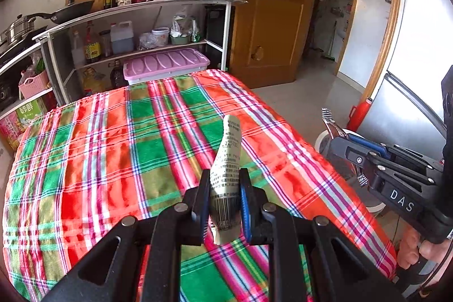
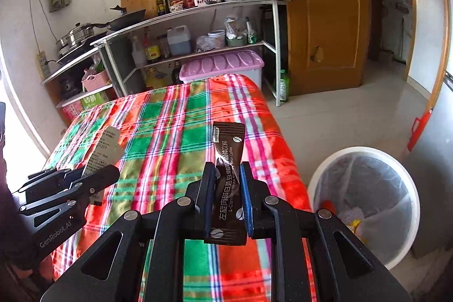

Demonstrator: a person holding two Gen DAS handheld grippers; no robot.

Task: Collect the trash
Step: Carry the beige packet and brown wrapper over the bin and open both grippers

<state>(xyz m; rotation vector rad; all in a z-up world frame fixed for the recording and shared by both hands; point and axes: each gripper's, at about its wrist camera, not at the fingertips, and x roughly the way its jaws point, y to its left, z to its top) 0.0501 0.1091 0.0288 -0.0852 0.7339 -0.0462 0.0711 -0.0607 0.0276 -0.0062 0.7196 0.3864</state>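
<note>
My left gripper [image 1: 225,198] is shut on a pale printed paper wrapper [image 1: 228,157] with a barcode, held upright above the plaid-covered table [image 1: 113,149]. My right gripper [image 2: 228,193] is shut on a dark brown coffee sachet [image 2: 228,160], held upright over the table's right side. The left gripper [image 2: 70,183] with its wrapper [image 2: 103,150] also shows at the left of the right wrist view. The right gripper [image 1: 368,157] with its sachet [image 1: 332,126] shows at the right of the left wrist view. A white trash bin [image 2: 365,205] lined with a clear bag stands on the floor right of the table.
A shelf unit [image 1: 141,27] with bottles, pans and a kettle stands behind the table, with a purple-lidded box [image 1: 167,65] under it. A wooden door [image 1: 271,7] is at the back right. A grey fridge [image 1: 419,61] stands at the right. The bin holds some trash.
</note>
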